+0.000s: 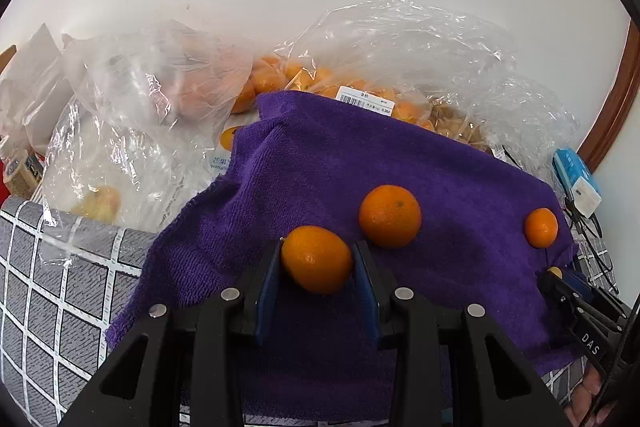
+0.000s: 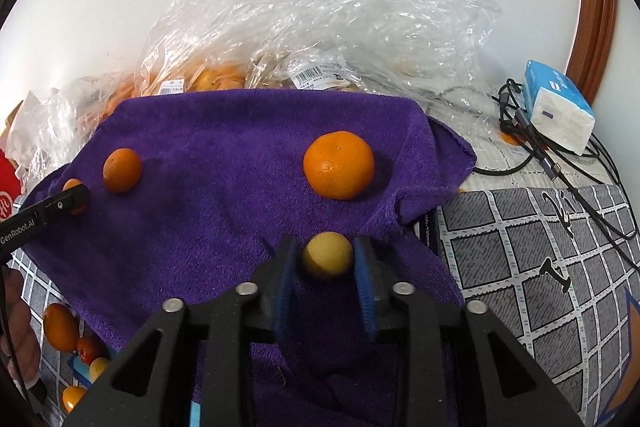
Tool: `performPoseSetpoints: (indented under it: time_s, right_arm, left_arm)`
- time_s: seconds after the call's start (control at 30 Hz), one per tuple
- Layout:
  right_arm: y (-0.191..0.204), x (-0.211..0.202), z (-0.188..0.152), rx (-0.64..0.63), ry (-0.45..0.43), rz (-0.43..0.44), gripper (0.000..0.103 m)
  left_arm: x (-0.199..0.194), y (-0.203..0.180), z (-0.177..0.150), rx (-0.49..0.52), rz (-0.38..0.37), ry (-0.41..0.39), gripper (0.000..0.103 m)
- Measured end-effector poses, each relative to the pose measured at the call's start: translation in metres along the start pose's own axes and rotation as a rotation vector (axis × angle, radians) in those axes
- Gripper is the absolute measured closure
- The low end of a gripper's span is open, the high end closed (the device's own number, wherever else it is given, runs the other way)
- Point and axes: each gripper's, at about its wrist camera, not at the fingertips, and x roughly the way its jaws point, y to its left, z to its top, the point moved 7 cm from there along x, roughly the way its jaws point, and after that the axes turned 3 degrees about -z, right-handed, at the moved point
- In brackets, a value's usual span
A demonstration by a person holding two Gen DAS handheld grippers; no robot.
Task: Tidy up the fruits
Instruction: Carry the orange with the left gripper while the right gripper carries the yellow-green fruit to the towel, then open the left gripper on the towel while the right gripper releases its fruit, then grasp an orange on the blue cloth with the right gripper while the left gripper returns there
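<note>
Purple towelling covers the middle of the table: a cloth (image 1: 400, 163) spread over a grey checked tablecloth (image 1: 60, 287), with fruit laid out on it. The left gripper (image 1: 317, 259) is clamped on an orange (image 1: 316, 259), both blue pads pressing its sides as it sits on the cloth. Just beyond it lies a second orange (image 1: 390, 216), and a smaller one (image 1: 541, 227) rests near the cloth's right edge. In the right wrist view, the right gripper (image 2: 326, 255) has a small yellow fruit (image 2: 327, 255) between its fingers; the right pad looks to be against it, while a thin gap shows at the left pad, so the jaws appear loosened rather than squeezing. A big orange (image 2: 338, 165) sits further up the cloth. Behind the cloth, against the white wall, are crumpled clear plastic bags (image 2: 320, 27) holding more oranges. A blue and white tissue pack (image 2: 558, 107) and dark cables (image 2: 560, 163) lie at the right.
</note>
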Motion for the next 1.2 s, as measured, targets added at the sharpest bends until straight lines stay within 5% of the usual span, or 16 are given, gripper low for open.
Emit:
performPoseSetpoints:
  time_s: [0.17, 0.73, 0.87, 1.03, 1.2]
  right_arm:
    - [0.000, -0.006, 0.003, -0.002, -0.024, -0.012, 0.048]
    - [-0.006, -0.088, 0.007, -0.013, -0.160, -0.134, 0.045]
    - [-0.010, -0.109, -0.005, 0.016, -0.136, -0.107, 0.045]
    - [-0.009, -0.122, -0.025, 0.024, -0.122, -0.058, 0.045]
    - [0.002, -0.124, -0.050, 0.009, -0.102, -0.019, 0.052]
  left_arm:
    - [-0.004, -0.003, 0.002, 0.001, -0.013, -0.013, 0.060]
    - [-0.077, -0.032, 0.023, 0.047, -0.095, -0.201, 0.055]
    - [-0.093, -0.042, 0.005, 0.053, -0.134, -0.148, 0.055]
    - [-0.119, -0.036, -0.023, 0.120, -0.073, -0.150, 0.055]
    - [-0.126, -0.004, -0.055, 0.085, -0.039, -0.114, 0.055]
